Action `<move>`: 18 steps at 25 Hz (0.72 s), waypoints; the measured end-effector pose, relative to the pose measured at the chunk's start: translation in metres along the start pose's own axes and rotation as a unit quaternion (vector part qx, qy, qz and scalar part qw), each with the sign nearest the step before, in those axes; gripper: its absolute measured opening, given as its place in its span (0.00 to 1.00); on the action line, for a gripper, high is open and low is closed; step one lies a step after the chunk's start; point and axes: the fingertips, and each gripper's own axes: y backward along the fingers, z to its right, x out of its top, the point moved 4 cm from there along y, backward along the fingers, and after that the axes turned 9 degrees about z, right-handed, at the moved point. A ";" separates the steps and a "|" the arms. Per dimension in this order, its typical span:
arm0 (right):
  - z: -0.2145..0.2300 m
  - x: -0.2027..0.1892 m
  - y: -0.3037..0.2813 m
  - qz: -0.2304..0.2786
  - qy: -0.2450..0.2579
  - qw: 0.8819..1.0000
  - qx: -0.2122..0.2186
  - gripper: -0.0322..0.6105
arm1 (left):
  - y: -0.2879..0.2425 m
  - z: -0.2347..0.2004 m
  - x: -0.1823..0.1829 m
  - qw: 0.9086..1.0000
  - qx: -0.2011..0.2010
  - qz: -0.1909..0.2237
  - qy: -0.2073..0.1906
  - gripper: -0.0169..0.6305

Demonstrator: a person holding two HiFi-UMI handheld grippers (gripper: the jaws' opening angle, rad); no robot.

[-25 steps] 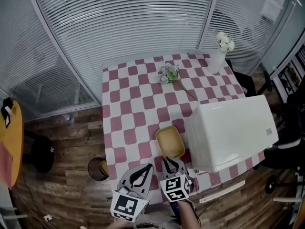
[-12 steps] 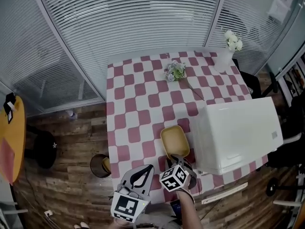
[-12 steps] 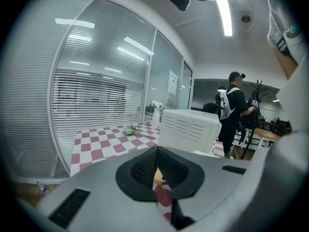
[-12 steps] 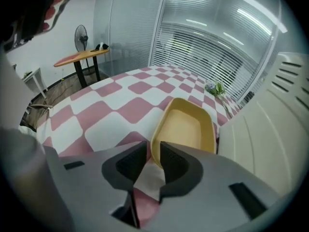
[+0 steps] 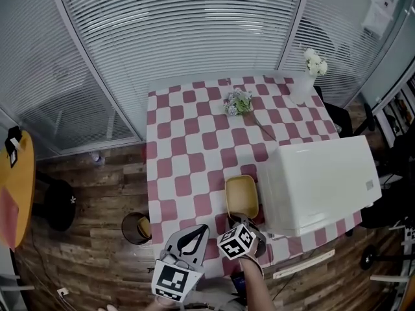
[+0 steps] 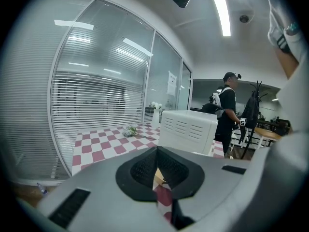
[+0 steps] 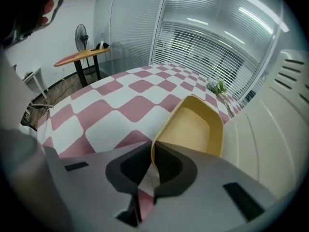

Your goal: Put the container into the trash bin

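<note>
A shallow yellow container (image 5: pixel 242 195) lies on the pink-and-white checked table (image 5: pixel 188 148), close to the front edge beside a white box. My right gripper (image 5: pixel 242 221) points steeply down at its near end. In the right gripper view the jaws are closing, and the container's near rim (image 7: pixel 193 124) runs between the pads of that gripper (image 7: pixel 152 148), which pinch it. My left gripper (image 5: pixel 192 233) hovers by the table's front edge, left of the right one, and in its own view this gripper (image 6: pixel 155 153) is shut with nothing held. The round trash bin (image 5: pixel 135 229) stands on the floor left of the table.
A big white box (image 5: pixel 318 183) fills the table's right front, right next to the container. A small bunch of flowers (image 5: pixel 240 101) and a white vase (image 5: pixel 303 83) sit at the far side. An orange table (image 5: pixel 13 193) stands far left. A person (image 6: pixel 226 112) stands behind the box.
My right gripper has tipped downward and sunk onto the container's near rim, and its jaws have come together on it. The left gripper has stayed where it was.
</note>
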 end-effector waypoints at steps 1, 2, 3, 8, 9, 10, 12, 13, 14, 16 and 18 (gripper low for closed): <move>-0.001 0.002 0.002 0.005 -0.007 1.000 0.003 0.07 | 0.001 0.000 0.001 1.000 0.000 0.002 0.000 0.03; -0.001 0.004 0.005 0.010 -0.014 1.000 0.005 0.07 | 0.002 0.001 0.001 1.000 0.000 0.004 0.001 0.03; -0.001 0.006 0.008 0.015 -0.019 1.000 0.006 0.07 | 0.003 0.001 0.001 1.000 -0.001 0.004 0.000 0.03; -0.003 0.022 0.027 0.054 -0.037 0.998 0.012 0.07 | 0.005 0.003 0.002 1.000 -0.001 0.008 -0.010 0.03; -0.003 0.026 0.033 0.063 -0.043 0.997 0.013 0.07 | 0.006 0.004 0.002 1.000 -0.002 0.009 -0.012 0.03; -0.003 0.029 0.038 0.072 -0.051 0.996 0.015 0.07 | 0.006 0.006 0.003 1.000 -0.003 0.011 -0.012 0.03; -0.001 0.036 0.049 0.090 -0.068 0.993 0.016 0.07 | 0.005 0.008 0.005 1.000 -0.006 0.016 -0.014 0.03; -0.001 0.040 0.055 0.100 -0.077 0.992 0.016 0.07 | 0.005 0.009 0.005 1.000 -0.007 0.016 -0.016 0.03; -0.001 0.043 0.061 0.110 -0.085 0.990 0.016 0.07 | 0.006 0.010 0.006 1.000 -0.007 0.016 -0.019 0.03; -0.002 0.050 0.073 0.131 -0.101 0.986 0.017 0.07 | 0.008 0.012 0.009 0.999 -0.006 0.024 -0.022 0.03; -0.002 0.058 0.084 0.157 -0.116 0.981 0.018 0.07 | 0.008 0.014 0.013 0.999 -0.006 0.034 -0.023 0.03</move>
